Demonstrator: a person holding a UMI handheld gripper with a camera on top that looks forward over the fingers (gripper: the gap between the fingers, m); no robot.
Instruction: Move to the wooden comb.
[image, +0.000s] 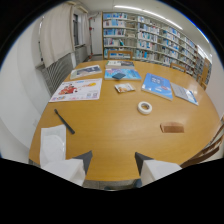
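The wooden comb (172, 128) is a small brown rectangle lying flat on the round wooden table (115, 135), well beyond my fingers and off to their right. My gripper (113, 161) hangs over the table's near edge, open, with nothing between its two dark fingertips (84, 160).
A white tape roll (145, 107) lies beyond the comb toward the middle. A black pen (64, 121) and white paper (52, 143) sit left of the fingers. Magazines and leaflets (77, 90) cover the far side. Chair backs (210, 150) stand at the right; bookshelves (155, 42) line the back wall.
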